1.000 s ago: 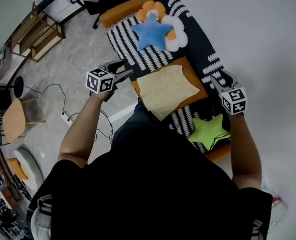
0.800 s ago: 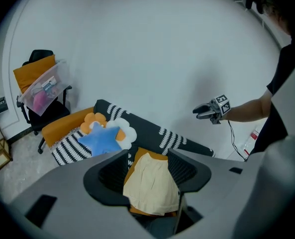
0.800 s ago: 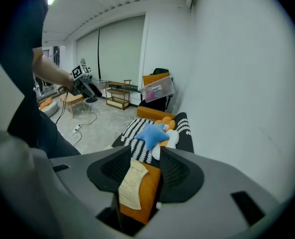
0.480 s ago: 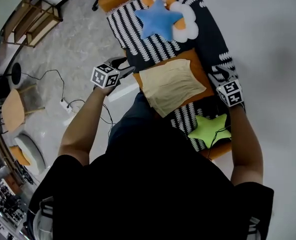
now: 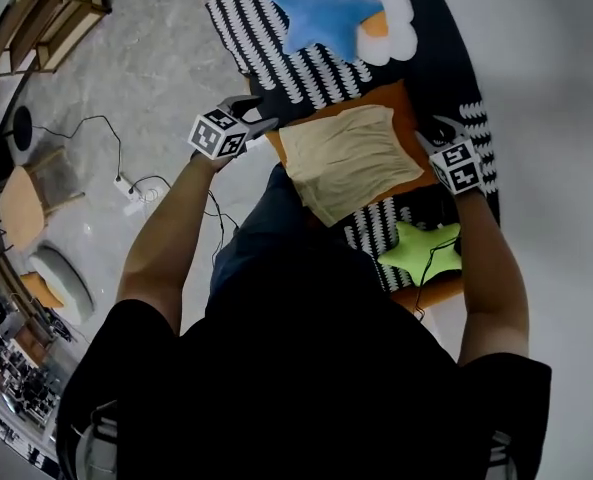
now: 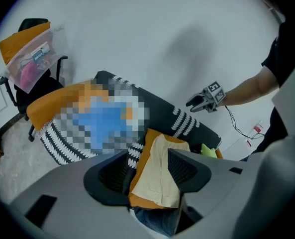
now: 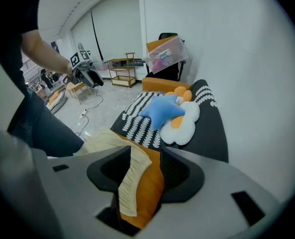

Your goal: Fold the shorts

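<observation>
Beige shorts (image 5: pixel 348 160) lie spread flat on an orange cushion (image 5: pixel 408 128) on the black-and-white striped sofa (image 5: pixel 276 53). My left gripper (image 5: pixel 256 114) hovers off the shorts' left edge, over the sofa's front rim, jaws open and empty. In the left gripper view the shorts (image 6: pixel 159 176) show through the gap of the left gripper (image 6: pixel 147 169), and the right gripper (image 6: pixel 199 102) hangs beyond. My right gripper (image 5: pixel 432 129) is at the shorts' right side, open and empty. In the right gripper view the waistband (image 7: pixel 129 179) and cushion (image 7: pixel 151 185) lie below that gripper (image 7: pixel 142 176).
A blue star pillow (image 5: pixel 326 13) and a white flower cushion (image 5: pixel 394 23) sit at the sofa's far end, a green star pillow (image 5: pixel 421 248) at the near end. A white wall (image 5: pixel 561 118) backs the sofa. A cable and power strip (image 5: pixel 126 183) lie on the floor at left.
Both grippers have dropped lower and closer to the shorts' two sides. The head view has shifted, so the sofa sits higher in the picture. The shorts have not moved.
</observation>
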The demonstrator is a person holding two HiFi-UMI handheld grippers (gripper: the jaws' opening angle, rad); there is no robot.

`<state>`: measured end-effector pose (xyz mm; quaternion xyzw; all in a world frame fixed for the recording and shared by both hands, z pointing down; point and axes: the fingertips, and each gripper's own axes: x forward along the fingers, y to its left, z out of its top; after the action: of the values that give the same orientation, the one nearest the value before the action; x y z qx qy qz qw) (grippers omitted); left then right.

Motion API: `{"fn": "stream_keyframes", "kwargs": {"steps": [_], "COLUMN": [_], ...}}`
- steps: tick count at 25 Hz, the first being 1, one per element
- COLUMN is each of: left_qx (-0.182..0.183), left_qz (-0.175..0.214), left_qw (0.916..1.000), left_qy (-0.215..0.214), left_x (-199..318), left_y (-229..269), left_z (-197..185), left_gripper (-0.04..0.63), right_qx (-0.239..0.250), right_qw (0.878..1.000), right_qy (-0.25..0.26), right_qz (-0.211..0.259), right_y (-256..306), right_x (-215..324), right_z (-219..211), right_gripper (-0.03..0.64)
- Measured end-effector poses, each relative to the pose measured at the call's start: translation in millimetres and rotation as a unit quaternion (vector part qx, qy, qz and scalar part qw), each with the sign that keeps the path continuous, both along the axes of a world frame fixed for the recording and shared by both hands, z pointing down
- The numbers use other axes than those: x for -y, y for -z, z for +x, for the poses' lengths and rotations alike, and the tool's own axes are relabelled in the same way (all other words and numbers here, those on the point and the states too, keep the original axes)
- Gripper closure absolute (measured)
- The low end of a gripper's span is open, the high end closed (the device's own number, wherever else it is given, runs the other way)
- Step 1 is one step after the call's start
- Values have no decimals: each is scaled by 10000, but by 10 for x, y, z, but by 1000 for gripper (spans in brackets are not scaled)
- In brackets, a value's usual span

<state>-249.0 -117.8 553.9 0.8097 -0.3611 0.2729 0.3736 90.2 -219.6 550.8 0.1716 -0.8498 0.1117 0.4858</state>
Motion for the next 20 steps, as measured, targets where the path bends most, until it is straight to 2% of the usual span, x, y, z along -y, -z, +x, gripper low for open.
{"fn": "stream_keyframes", "kwargs": {"steps": [10,20], "left_qx": [-67,44], "left_qz": [-384,-797], "left_qw": [9938,9841], "left_qy": [-1040,-1584], "left_x": [-36,-358], "left_y": [-834,-1842], "left_z": [65,180], "left_gripper": [328,330], "right_qx": [-528,-1077], "right_qw": [9960,9863], "right_qy": [471,775], "right_qz": [-540,-975], "right_y": [-920,-1822], "right_x": [140,168], "right_z": [-95,-161], "right_gripper": [419,394]}}
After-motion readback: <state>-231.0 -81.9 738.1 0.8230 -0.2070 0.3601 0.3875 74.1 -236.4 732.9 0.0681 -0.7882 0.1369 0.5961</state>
